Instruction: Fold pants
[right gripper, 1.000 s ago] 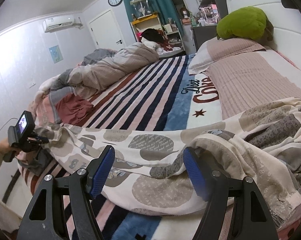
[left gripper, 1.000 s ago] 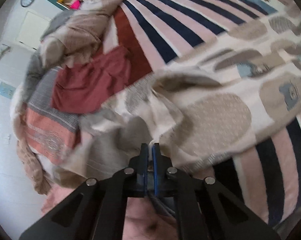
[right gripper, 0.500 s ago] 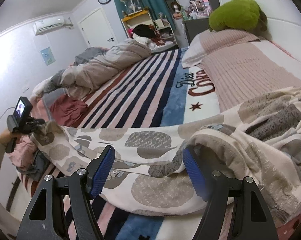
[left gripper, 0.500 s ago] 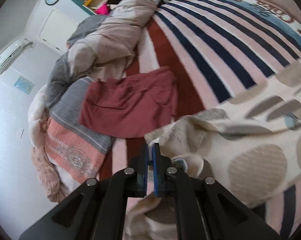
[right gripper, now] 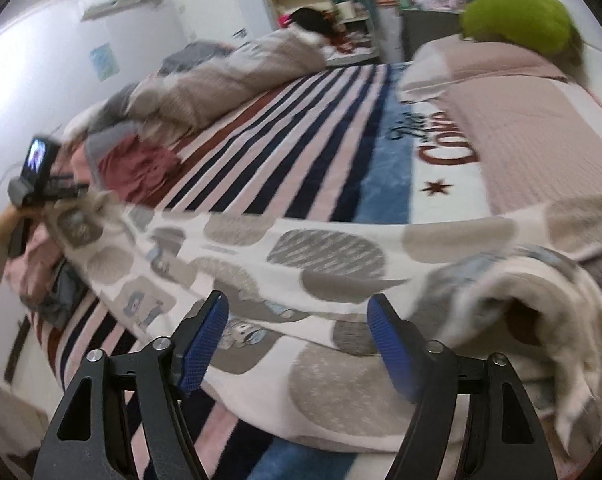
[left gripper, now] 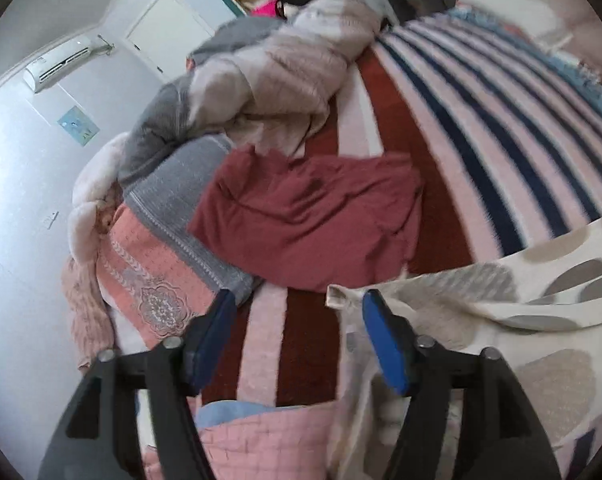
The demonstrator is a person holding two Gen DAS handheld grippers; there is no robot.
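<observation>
The pants [right gripper: 325,280] are cream with grey and beige patches and lie stretched across the striped bed. In the left wrist view their leg end [left gripper: 481,312] lies just right of my left gripper [left gripper: 297,312], which is open and empty; its right finger [left gripper: 385,344] touches the hem. The left gripper also shows at the far left of the right wrist view [right gripper: 67,192], beside the hem. My right gripper [right gripper: 299,316] is open, low over the middle of the pants. The bunched waist part [right gripper: 521,292] lies to its right.
A dark red garment [left gripper: 309,216] lies on the striped blanket [left gripper: 481,120] ahead of the left gripper. A rumpled duvet [left gripper: 277,76] and folded pink and grey blankets [left gripper: 157,256] lie at the left bed edge. A pink pillow [right gripper: 521,112] and green cushion [right gripper: 517,20] lie at the right.
My left gripper has opened and let go of the pant leg end, which now lies on the bed. The right gripper has stayed open and shifted slightly over the pants.
</observation>
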